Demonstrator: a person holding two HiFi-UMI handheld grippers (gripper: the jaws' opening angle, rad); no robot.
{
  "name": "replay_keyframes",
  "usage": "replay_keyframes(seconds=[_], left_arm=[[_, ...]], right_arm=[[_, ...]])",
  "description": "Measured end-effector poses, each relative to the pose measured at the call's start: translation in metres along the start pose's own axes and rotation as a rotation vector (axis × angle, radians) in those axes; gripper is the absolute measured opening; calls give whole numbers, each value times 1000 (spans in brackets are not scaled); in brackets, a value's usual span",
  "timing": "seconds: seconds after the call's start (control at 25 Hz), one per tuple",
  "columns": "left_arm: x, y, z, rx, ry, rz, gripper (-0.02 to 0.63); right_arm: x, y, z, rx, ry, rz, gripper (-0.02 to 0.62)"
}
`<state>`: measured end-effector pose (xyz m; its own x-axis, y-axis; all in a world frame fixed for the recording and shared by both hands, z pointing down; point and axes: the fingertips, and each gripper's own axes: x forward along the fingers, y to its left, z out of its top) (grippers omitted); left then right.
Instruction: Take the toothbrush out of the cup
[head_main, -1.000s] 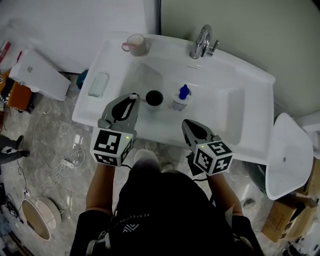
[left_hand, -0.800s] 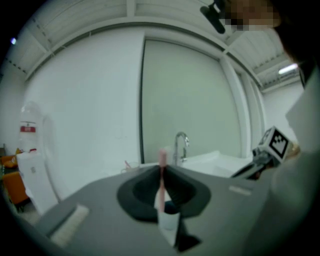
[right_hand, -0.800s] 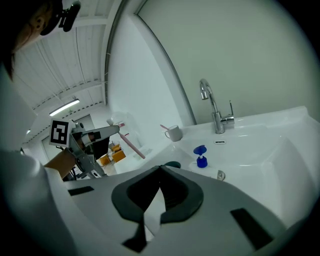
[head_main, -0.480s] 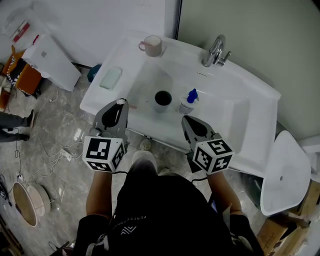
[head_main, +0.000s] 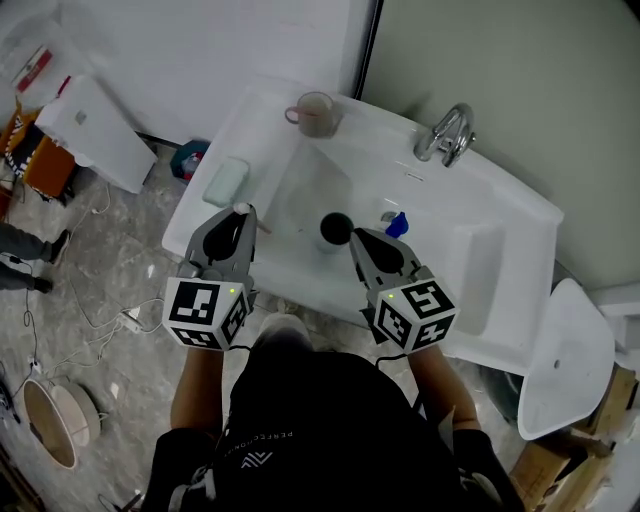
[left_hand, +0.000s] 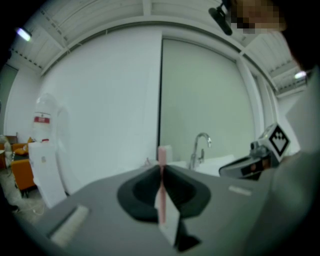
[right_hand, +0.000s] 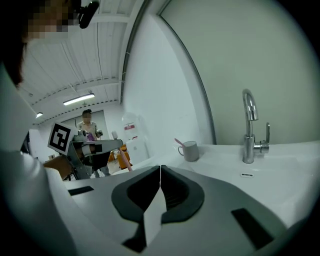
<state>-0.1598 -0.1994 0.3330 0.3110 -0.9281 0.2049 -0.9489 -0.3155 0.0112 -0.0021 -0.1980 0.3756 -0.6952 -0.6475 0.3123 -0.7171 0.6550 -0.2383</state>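
Over the white washbasin (head_main: 480, 200), my left tongs (head_main: 242, 212) pinch the pink toothbrush (left_hand: 161, 167) just above the near rim, my right tongs (head_main: 356, 236) are closed on nothing, and farther back the cup (head_main: 318, 112) stands on the left corner.

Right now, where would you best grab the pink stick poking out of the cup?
Grip the pink stick by its free end above the cup rim, coming from above: only that end leans clear; the rest sits inside.
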Motion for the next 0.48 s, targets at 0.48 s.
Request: replay_keyframes(seconds=[0.48], left_arm=[[59,50,15,-14,11,-99,25]], right_arm=[[84,-8,41,-6,-13,-26,0]])
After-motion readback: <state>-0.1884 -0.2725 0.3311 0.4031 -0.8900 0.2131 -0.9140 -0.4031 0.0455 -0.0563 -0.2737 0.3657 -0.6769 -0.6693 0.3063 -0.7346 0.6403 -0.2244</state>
